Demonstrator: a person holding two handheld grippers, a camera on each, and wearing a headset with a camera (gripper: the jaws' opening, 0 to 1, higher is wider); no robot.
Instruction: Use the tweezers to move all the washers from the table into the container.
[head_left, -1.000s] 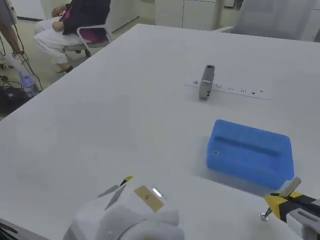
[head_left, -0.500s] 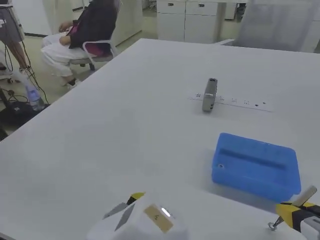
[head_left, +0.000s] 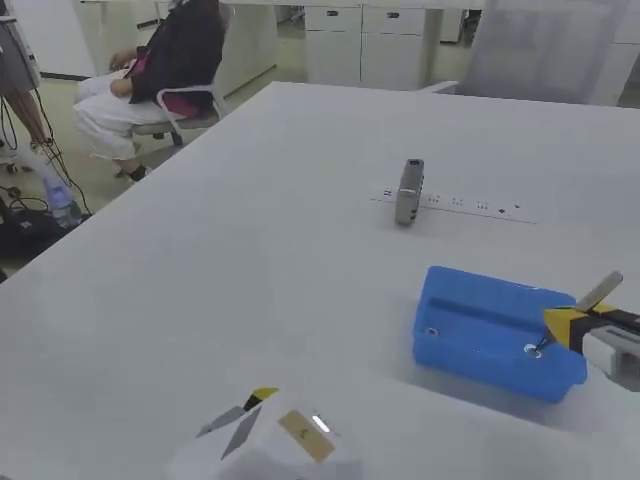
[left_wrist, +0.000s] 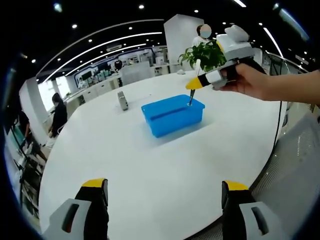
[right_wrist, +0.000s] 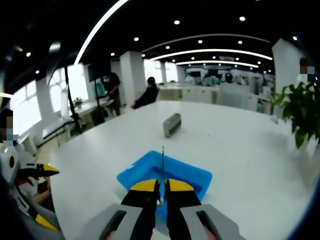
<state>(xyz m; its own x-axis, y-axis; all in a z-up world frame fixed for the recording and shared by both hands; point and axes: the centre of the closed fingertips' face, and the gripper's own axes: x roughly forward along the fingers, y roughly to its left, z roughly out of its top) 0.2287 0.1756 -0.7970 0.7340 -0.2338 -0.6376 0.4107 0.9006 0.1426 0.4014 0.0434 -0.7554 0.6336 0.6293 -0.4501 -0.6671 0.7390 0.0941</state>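
1. Fingers (right_wrist: 146, 186) of the right gripper (right_wrist: 162, 186) pinched thin metal tweezers (right_wrist: 162, 162), holding a small silver washer (head_left: 531, 350) inside the blue plastic container (head_left: 480, 370).
2. Left gripper (left_wrist: 162, 190) hovered, jaws spread, idle.
3. Another washer (head_left: 431, 331) lay inside; release remained.

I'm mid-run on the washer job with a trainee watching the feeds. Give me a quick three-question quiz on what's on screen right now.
1. True or false: the right gripper has its jaws shut on the tweezers.
2. Fill in the missing word: the left gripper holds nothing, and its jaws stand ____.
3. Where is the tip of the tweezers?
A. Down over the blue container
B. Against the left gripper
C. Pointing straight up

Key: 1 true; 2 open; 3 A.
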